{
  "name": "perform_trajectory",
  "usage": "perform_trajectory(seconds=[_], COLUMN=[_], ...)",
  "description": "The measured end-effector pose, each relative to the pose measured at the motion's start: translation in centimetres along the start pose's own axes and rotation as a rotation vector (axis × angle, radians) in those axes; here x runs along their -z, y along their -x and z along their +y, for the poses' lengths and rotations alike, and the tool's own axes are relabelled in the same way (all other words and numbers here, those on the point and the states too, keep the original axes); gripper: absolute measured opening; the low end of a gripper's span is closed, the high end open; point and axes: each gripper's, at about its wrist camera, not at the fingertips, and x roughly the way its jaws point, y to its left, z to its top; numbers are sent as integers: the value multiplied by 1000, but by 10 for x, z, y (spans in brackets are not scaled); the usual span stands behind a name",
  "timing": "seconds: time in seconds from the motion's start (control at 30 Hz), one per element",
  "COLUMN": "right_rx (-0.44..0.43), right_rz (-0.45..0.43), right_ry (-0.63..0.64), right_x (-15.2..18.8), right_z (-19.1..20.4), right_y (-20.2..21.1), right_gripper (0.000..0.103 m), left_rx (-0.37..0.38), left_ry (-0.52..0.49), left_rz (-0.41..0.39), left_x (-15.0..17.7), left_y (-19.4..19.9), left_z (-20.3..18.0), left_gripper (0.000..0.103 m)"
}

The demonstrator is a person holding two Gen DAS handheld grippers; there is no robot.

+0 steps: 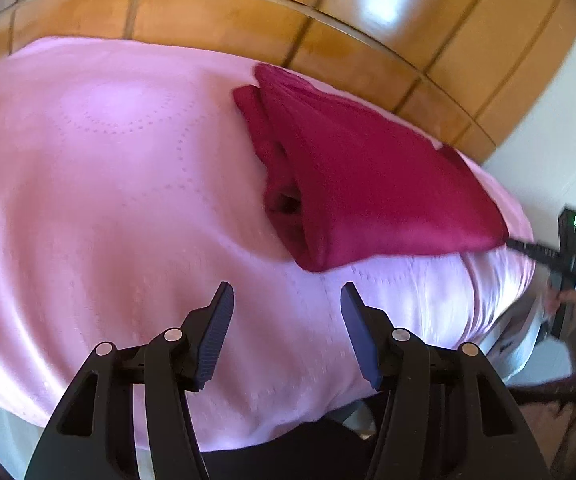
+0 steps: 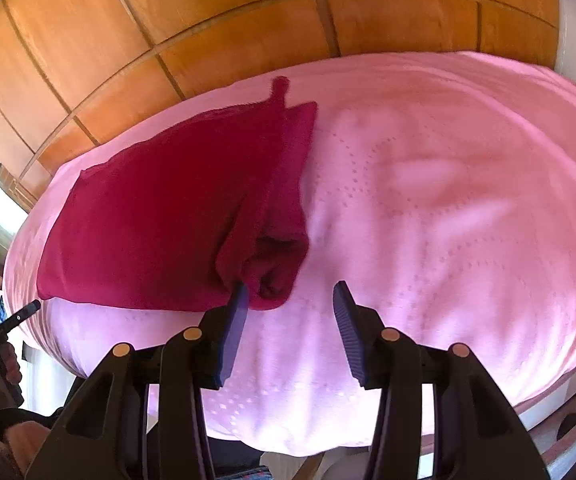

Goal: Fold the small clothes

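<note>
Item: red cloth (image 1: pixel 367 176), folded, lying flat on the pink cover (image 1: pixel 108 168) of a raised surface; whether a bed or a worktop cannot be told, since the cover hides all beneath. From the left wrist view the cloth sits toward 2 o'clock, a rolled inner layer showing at its open left edge. From the right wrist view the red cloth (image 2: pixel 160 208) lies toward 10 o'clock, a small loop standing up at its far corner.

Left gripper (image 1: pixel 288 300): jaws about half open, nothing between them, held above bare pink cover, apart from the cloth's near corner.

Right gripper (image 2: pixel 289 298): jaws about half open, empty. The left finger (image 2: pixel 236 320) overlaps the cloth's rolled near end in the picture; contact cannot be judged.

Surroundings: orange tiled floor (image 2: pixel 208 28) beyond the cover. Each view catches the other gripper at its frame edge, cut off and blurred, with a hand (image 2: pixel 0 364) on its handle. The cover's embossed dotted pattern is smeared by blur.
</note>
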Motion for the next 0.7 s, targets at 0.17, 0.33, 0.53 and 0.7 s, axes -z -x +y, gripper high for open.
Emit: perform_trajectory(seconds=[0.17, 0.33, 0.53, 0.7], right_rx=[-30, -81, -11, -1], right_rz=[-30, -5, 50, 39], right_ry=[69, 94, 129, 163], right_x=[-4, -4, 1, 3], right_z=[31, 55, 51, 53], right_y=[-2, -26, -65, -68], right_gripper=[58, 64, 62, 63], left_rx=[5, 43, 28, -32], left_ry=[-74, -87, -162, -245], left_rz=[-3, -15, -25, 58], left_x=[-3, -17, -28, -12], left_y=[-9, -23, -13, -27], left_z=[-14, -18, -16, -17], left_gripper=[55, 19, 10, 12])
